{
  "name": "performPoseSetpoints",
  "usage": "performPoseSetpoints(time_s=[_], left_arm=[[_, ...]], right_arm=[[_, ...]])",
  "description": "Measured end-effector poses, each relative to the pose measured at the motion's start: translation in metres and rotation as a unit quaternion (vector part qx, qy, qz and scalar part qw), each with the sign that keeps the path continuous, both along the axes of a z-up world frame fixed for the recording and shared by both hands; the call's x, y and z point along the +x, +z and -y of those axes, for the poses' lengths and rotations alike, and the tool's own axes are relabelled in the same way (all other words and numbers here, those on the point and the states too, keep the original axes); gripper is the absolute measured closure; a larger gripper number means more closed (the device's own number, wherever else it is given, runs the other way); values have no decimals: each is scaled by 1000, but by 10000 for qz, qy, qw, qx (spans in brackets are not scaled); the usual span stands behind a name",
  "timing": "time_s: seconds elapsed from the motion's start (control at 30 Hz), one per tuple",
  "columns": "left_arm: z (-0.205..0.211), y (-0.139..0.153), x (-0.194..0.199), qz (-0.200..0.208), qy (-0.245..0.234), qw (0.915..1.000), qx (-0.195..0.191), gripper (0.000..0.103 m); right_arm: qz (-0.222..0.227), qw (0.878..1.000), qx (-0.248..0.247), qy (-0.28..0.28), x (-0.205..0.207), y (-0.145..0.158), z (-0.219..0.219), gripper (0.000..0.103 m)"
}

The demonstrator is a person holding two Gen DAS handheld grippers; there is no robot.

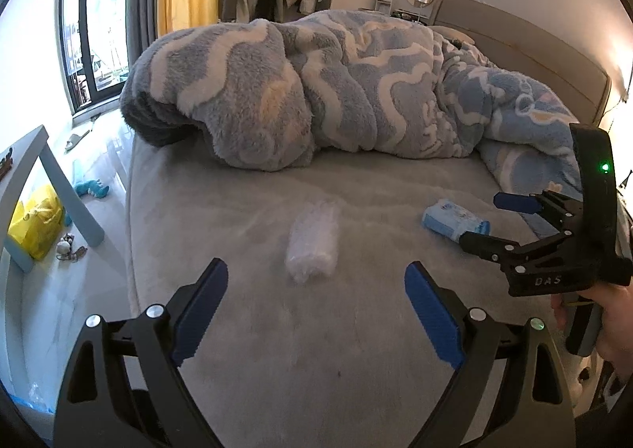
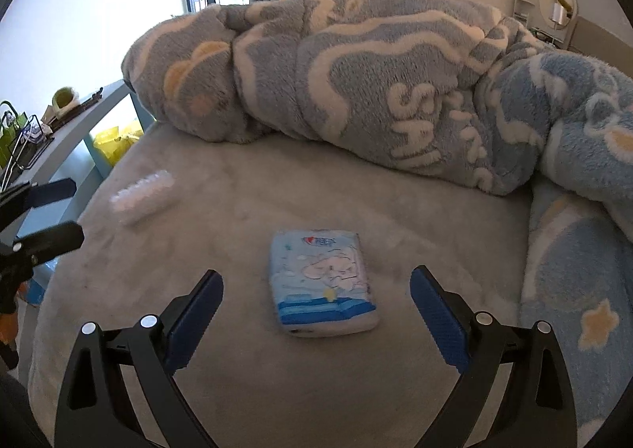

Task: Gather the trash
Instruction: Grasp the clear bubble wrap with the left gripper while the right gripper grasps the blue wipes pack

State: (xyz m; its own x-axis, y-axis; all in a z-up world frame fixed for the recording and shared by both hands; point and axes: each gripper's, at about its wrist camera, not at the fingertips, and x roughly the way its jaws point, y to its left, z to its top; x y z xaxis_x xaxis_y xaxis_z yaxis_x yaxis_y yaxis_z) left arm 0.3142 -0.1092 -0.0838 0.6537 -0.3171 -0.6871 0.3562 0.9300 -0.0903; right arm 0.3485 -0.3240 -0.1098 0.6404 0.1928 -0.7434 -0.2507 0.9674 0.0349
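A clear crumpled plastic wrapper (image 1: 313,245) lies on the grey bed sheet (image 1: 245,329), just ahead of my open, empty left gripper (image 1: 316,278). It also shows at the left of the right wrist view (image 2: 142,198). A light blue tissue pack (image 2: 322,281) lies flat on the sheet between and just ahead of the fingers of my open, empty right gripper (image 2: 316,285). In the left wrist view the pack (image 1: 455,219) lies at the right, with the right gripper (image 1: 488,220) open around its near end.
A bunched blue-and-white fleece blanket (image 1: 336,88) covers the far half of the bed. A pale blue table (image 1: 43,186) stands left of the bed with a yellow bag (image 1: 37,222) under it. Toys lie on the floor (image 1: 93,188). The headboard (image 1: 526,52) is at the right.
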Motion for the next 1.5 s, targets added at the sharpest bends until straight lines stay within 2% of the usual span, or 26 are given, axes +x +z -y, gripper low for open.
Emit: performPoseSetpoints(time_s=[0.2, 0.5, 0.63, 0.7, 0.8, 0.9, 0.97, 1.03, 1.17, 1.23, 1.37, 1.5], left_arm=[[4, -10, 17, -34, 82, 9999, 86, 17], [11, -23, 37, -113, 98, 9998, 89, 26], [14, -28, 44, -212, 71, 9997, 52, 39], [15, -30, 47, -242, 64, 9997, 43, 42], [17, -33, 49, -312, 58, 9995, 38, 55], [19, -35, 50, -347, 26, 9994, 38, 62], [20, -35, 50, -346, 5, 9994, 59, 64], [20, -34, 49, -343, 2, 9994, 70, 65], [19, -32, 46, -319, 23, 9995, 75, 66], [18, -30, 44, -300, 33, 9995, 65, 66], [14, -26, 37, -290, 61, 9996, 30, 66], [9, -20, 27, -257, 71, 9996, 40, 67]], right_arm=[[-190, 9996, 169, 102, 13, -12, 7, 7], [-385, 9987, 152, 308, 25, -23, 6, 7], [-473, 9979, 204, 384, 31, -27, 4, 7], [-529, 9973, 265, 432, 32, -29, 3, 7], [-558, 9970, 293, 445, 34, -30, 5, 7], [-564, 9969, 352, 415, 34, -30, 5, 7], [-558, 9969, 380, 394, 33, -29, 7, 10], [-586, 9969, 367, 387, 33, -28, 8, 22], [-631, 9965, 415, 368, 32, -27, 11, 31], [-651, 9963, 470, 311, 32, -27, 11, 41], [-690, 9958, 570, 191, 31, -23, 9, 49], [-588, 9968, 529, 78, 23, -13, 4, 49]])
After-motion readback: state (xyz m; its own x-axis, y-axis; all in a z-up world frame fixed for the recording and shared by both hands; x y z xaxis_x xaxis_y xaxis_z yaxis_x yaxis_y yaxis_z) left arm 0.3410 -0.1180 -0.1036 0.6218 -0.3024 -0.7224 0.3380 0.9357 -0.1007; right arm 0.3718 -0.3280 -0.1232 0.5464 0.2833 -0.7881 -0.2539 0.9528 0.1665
